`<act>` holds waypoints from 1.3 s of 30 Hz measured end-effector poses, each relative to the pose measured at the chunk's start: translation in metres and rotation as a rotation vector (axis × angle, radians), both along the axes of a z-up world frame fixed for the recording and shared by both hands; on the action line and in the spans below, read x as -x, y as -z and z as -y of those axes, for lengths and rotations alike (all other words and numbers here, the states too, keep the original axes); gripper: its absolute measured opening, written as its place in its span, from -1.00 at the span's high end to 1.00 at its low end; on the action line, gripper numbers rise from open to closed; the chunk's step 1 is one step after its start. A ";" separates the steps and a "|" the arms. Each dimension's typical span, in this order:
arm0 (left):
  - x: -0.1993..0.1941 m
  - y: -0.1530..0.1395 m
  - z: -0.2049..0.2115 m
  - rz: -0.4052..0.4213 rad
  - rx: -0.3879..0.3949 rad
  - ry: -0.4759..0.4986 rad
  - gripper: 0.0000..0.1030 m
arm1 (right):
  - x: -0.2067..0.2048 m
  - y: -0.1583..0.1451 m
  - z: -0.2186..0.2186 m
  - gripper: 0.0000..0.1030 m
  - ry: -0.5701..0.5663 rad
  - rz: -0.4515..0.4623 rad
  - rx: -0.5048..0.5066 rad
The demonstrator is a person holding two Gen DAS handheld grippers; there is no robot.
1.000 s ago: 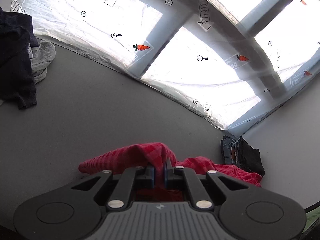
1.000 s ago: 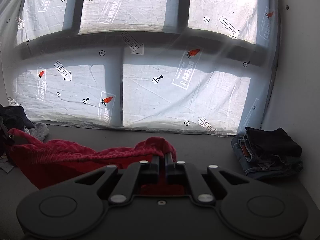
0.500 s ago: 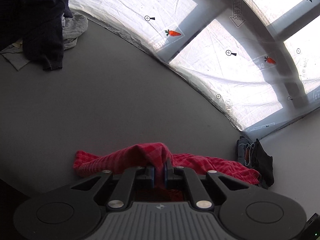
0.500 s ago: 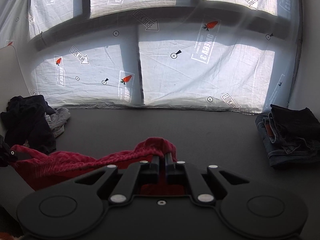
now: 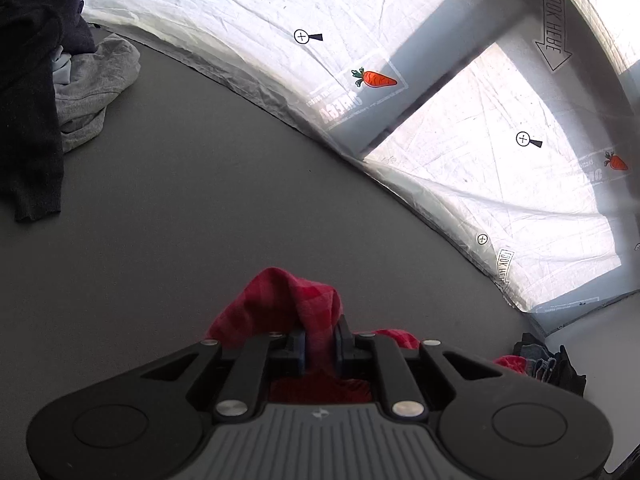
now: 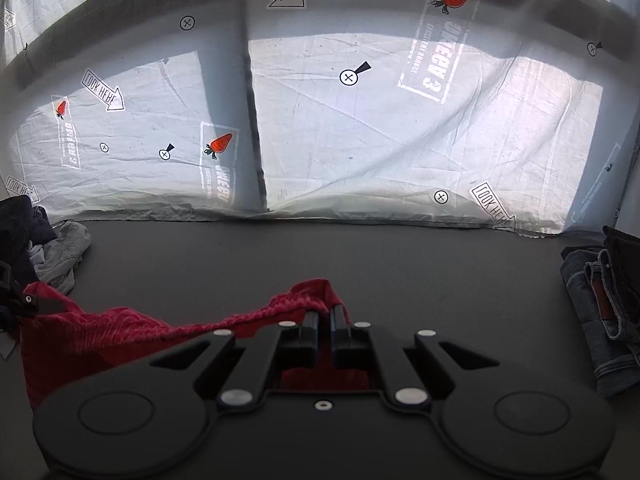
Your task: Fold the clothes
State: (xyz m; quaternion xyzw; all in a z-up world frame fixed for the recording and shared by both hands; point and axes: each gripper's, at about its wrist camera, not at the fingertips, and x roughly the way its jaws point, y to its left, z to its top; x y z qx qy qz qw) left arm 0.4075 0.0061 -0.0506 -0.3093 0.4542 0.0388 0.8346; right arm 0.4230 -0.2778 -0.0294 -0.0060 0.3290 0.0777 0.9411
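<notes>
A red checked garment [image 5: 280,300] is pinched at one corner in my left gripper [image 5: 321,334], which is shut on it. The same red garment [image 6: 120,332] stretches across the right wrist view; its other corner is pinched in my right gripper [image 6: 325,316], also shut. The cloth hangs between the two grippers above the dark grey table [image 6: 320,256]. My left gripper's tip shows at the far left of the right wrist view [image 6: 24,300], holding the cloth's far corner.
A heap of dark and grey clothes [image 5: 48,92] lies at the table's left end, also in the right wrist view [image 6: 52,252]. Folded jeans with a dark garment on top [image 6: 600,300] sit at the right end [image 5: 548,364]. A white printed sheet [image 6: 360,120] backs the table.
Both grippers have dropped lower and moved toward the table, carrying the red garment. The table fills more of both views and the window sheet has slid upward.
</notes>
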 end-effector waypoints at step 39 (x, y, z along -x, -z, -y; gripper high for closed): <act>-0.199 0.143 0.033 -0.151 -0.297 0.182 -0.01 | -0.131 0.120 0.039 -0.05 -0.046 -0.127 0.014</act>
